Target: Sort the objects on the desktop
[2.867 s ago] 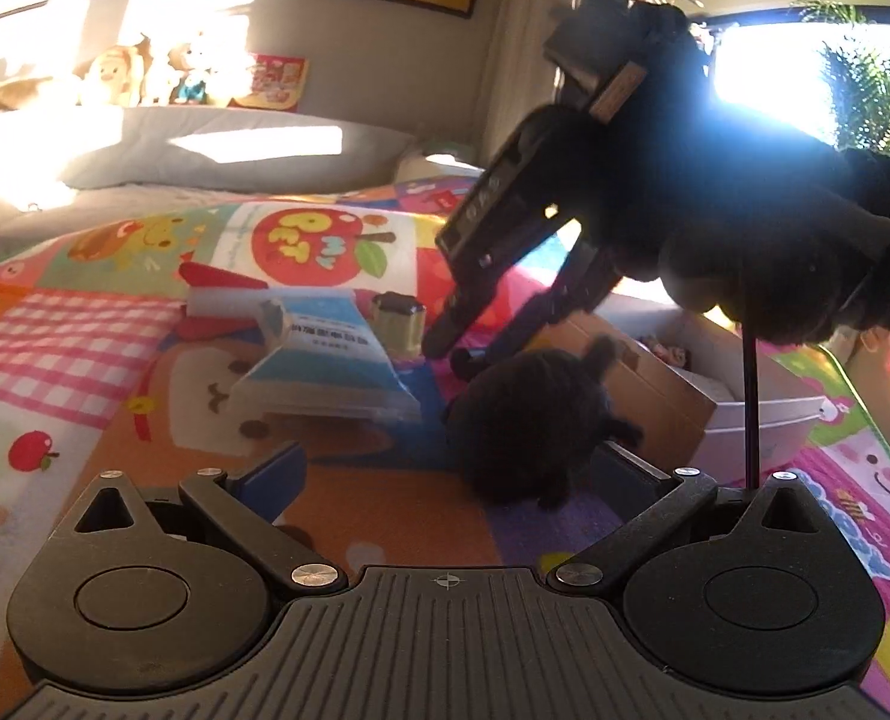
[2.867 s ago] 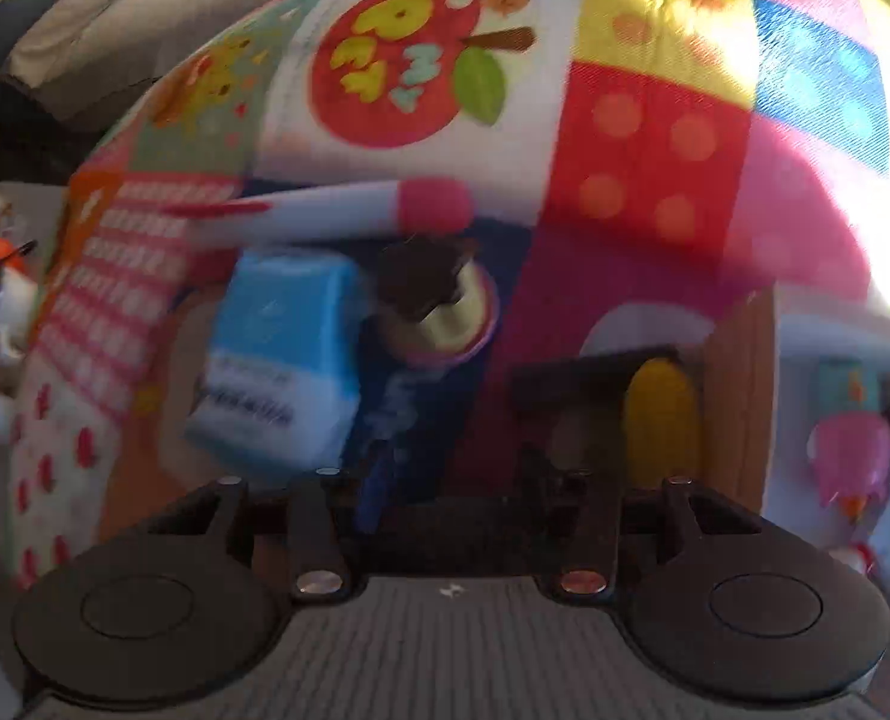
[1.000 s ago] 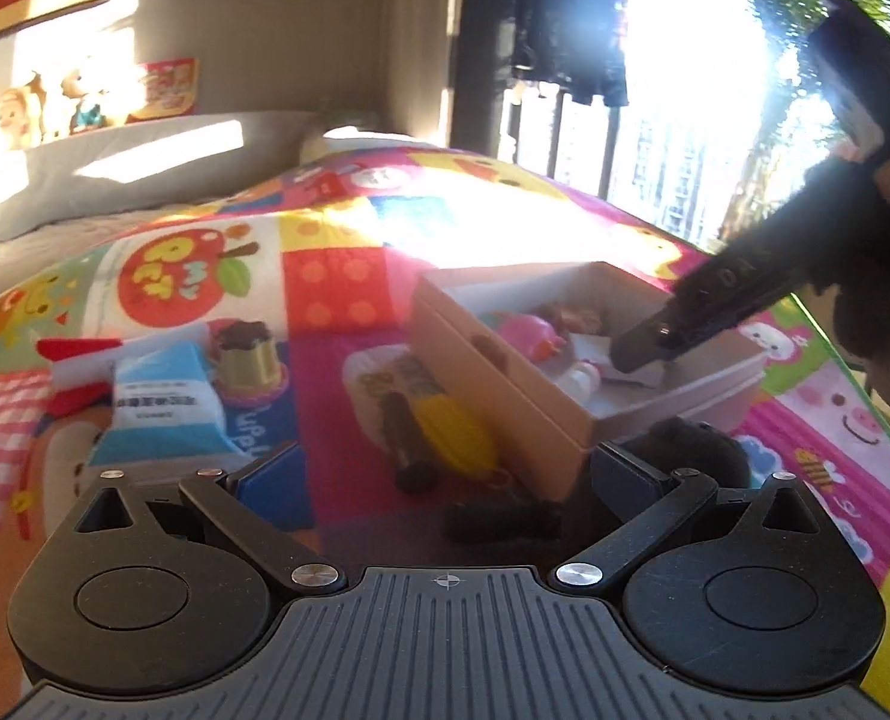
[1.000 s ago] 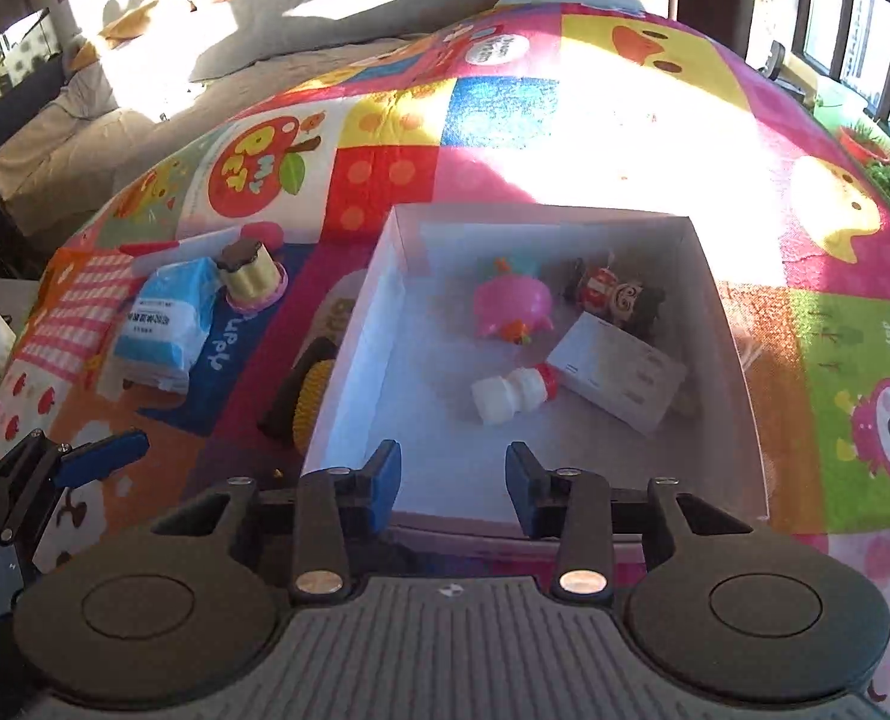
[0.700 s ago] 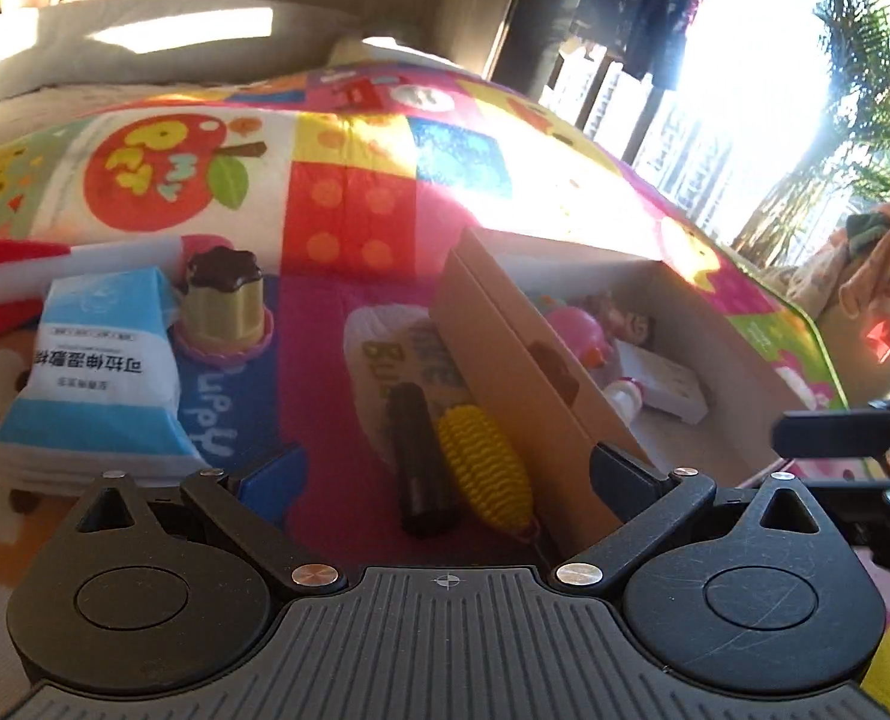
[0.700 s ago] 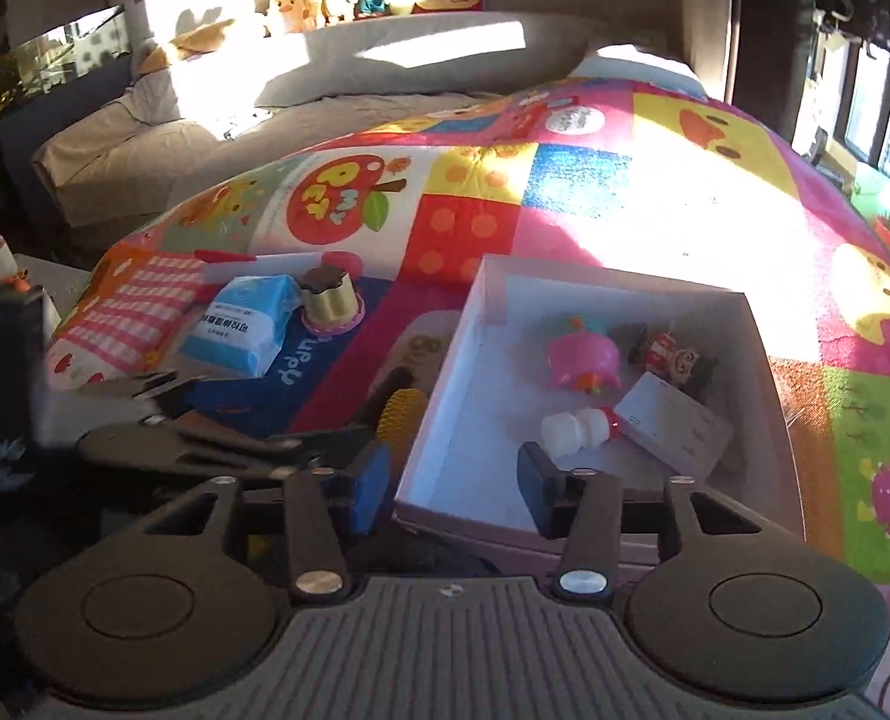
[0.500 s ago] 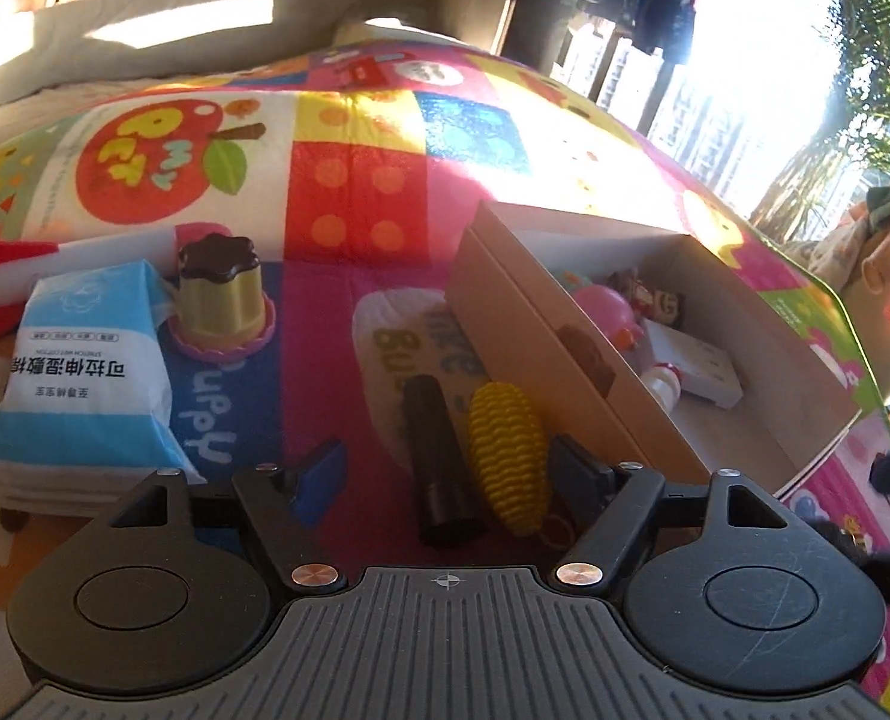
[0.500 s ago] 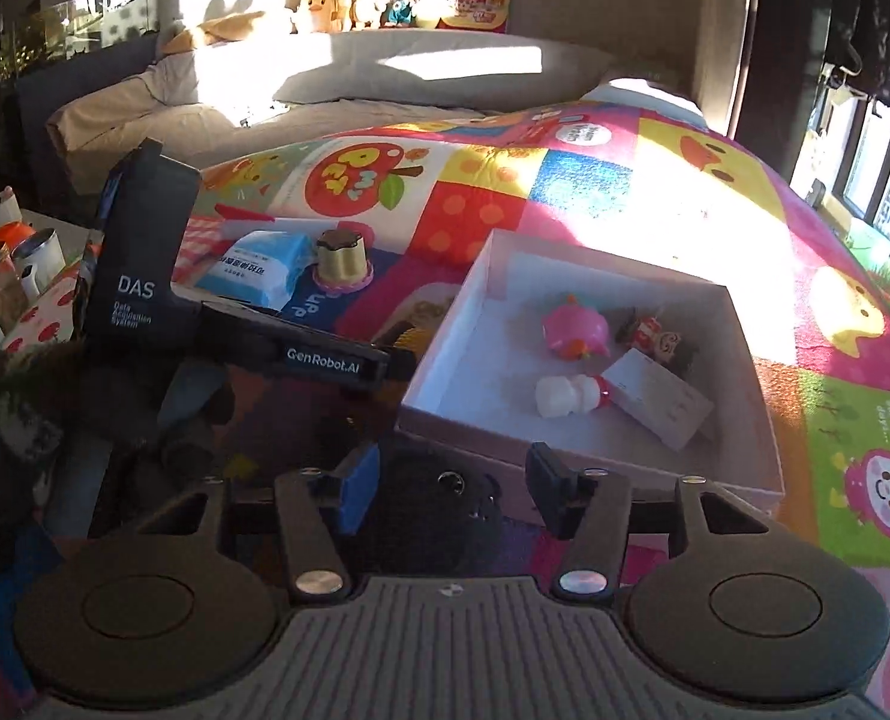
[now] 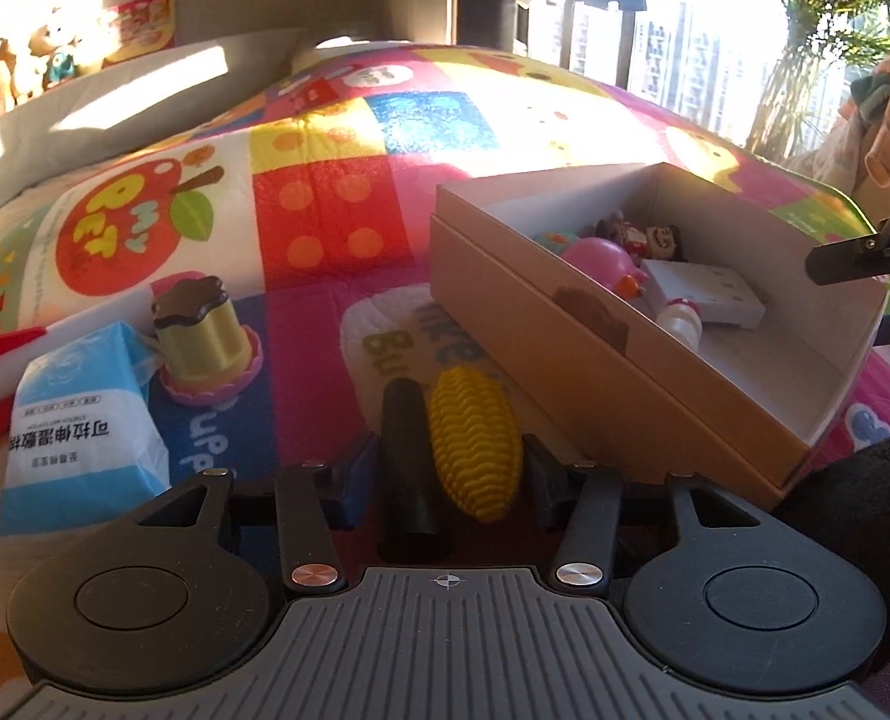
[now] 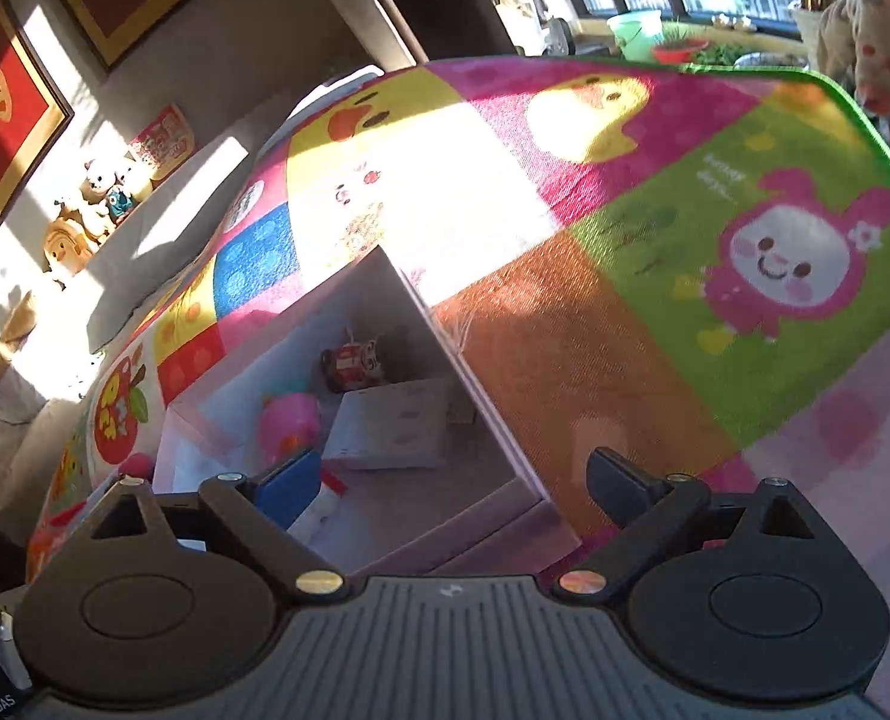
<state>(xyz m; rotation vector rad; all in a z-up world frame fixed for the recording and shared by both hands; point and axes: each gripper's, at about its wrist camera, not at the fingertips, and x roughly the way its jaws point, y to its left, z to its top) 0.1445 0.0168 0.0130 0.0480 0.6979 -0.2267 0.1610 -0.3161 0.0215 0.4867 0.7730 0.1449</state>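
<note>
Left gripper point(image 9: 445, 468), jaws closing, brackets a yellow ribbed corn toy point(image 9: 475, 441) and black cylinder point(image 9: 408, 456) beside the brown cardboard box point(image 9: 565, 324). Whether the pads press cannot be told. Right gripper point(image 10: 451, 480), jaws opened wide and empty, hangs over the box's corner.

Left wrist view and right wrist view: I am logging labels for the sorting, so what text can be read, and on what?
"可拉伸湿敷棉": blue and white packet, large line; the small print above and below it is too small to read.
"MY PET": red apple picture on the play mat.
"uppy": blue mat patch, partly hidden.
"Bu": white mat patch, the rest unreadable.
"DAS": dark edge, right wrist view.
Red and gold wall frames: unreadable.
</note>
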